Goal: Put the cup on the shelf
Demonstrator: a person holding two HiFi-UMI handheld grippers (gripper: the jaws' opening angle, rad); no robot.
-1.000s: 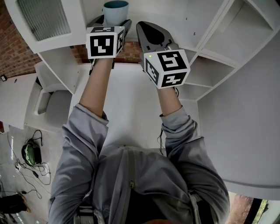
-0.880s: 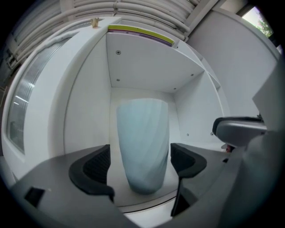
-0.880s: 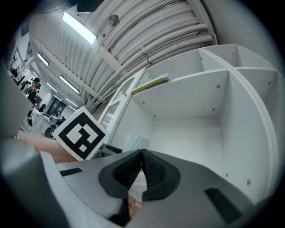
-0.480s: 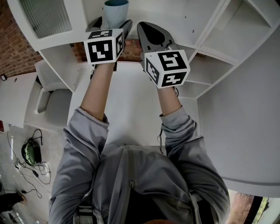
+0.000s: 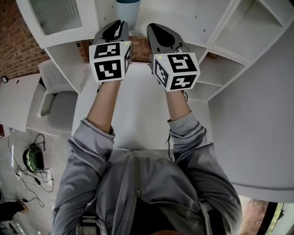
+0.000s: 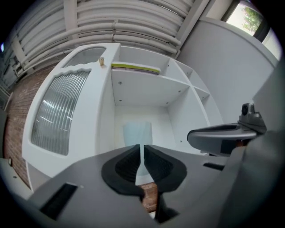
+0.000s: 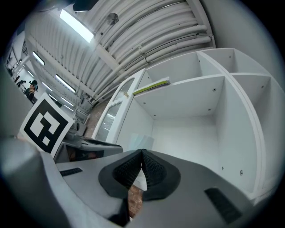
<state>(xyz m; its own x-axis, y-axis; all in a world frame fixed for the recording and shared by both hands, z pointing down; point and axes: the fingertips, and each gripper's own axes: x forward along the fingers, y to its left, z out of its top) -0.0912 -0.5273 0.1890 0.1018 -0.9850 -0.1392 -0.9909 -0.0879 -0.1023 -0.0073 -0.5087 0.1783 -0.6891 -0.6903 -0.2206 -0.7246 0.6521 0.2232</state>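
The pale blue cup [image 5: 127,10] stands upright on a white shelf [image 5: 202,27], on its own and apart from both grippers. My left gripper [image 5: 119,24] hangs just short of it. Its jaws are closing to a thin slit with nothing between them. In the left gripper view the cup [image 6: 137,132] shows beyond the fingertips [image 6: 133,153], deep in an open compartment [image 6: 133,93]. My right gripper [image 5: 154,28] is beside the left one, shut and empty. The right gripper view catches the cup [image 7: 141,142] just past its own tips.
A cabinet door with ribbed glass [image 5: 55,16] is left of the cup's compartment. More open white compartments [image 5: 229,59] run to the right. A white table [image 5: 138,110] lies below my arms, with a grey chair [image 5: 55,103] to its left. A yellow-green book [image 6: 136,67] lies on the shelf above.
My left gripper stood wide around the cup on the shelf, then drew back toward me and closed its jaws. The cup stays on the shelf. The right gripper has hardly moved.
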